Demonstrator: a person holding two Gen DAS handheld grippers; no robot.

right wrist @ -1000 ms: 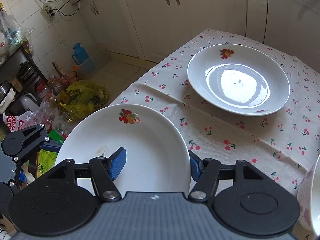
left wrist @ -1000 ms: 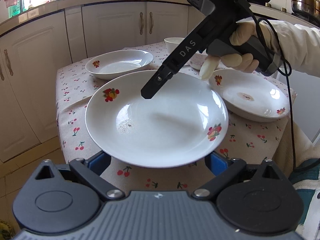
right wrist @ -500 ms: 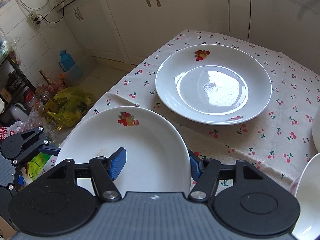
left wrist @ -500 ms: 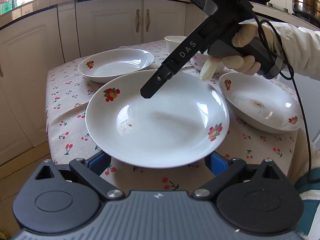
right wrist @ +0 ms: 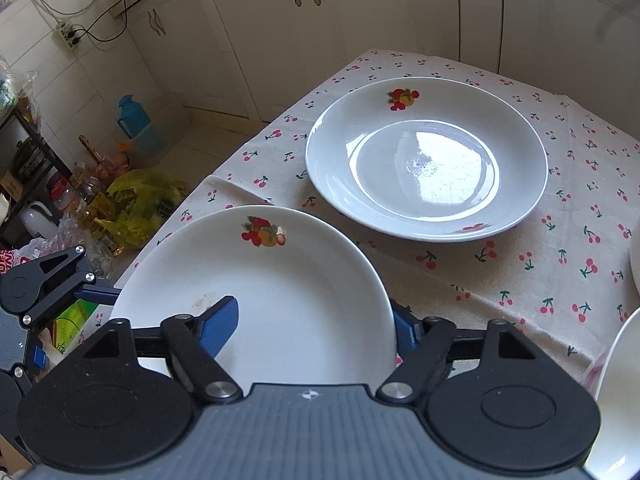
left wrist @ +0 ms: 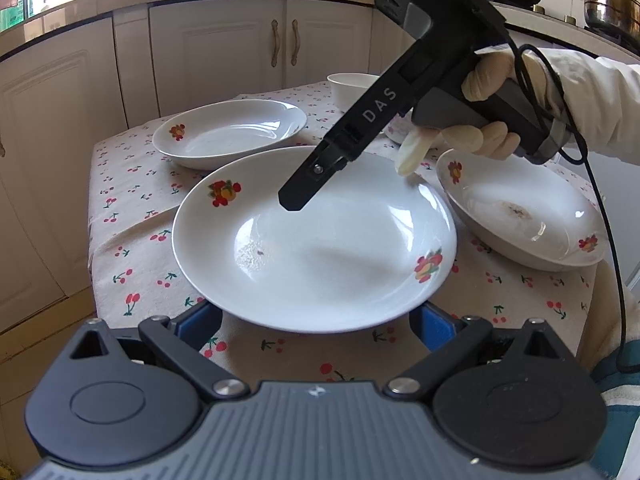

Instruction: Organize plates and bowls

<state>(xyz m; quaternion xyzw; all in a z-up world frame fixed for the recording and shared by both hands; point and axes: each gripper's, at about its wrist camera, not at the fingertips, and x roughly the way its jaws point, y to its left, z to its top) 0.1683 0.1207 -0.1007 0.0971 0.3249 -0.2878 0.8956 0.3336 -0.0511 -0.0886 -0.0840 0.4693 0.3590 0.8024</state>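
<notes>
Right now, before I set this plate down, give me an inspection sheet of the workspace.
Surface: cherry-print tablecloth, folded at one corner.
Job's things: held plate, a few specks inside; second plate on the cloth; stained plate with brown residue; white bowl at the back.
Clutter: yellow bag and blue jug on the floor.
Grippers: right claw shut on the held plate's rim; left claw spread wide at its near edge, grip unclear.
Cables: black cable hanging from the right handle; power strip with cords on the wall.
Surroundings: cream cabinets; steel pot on the counter.
</notes>
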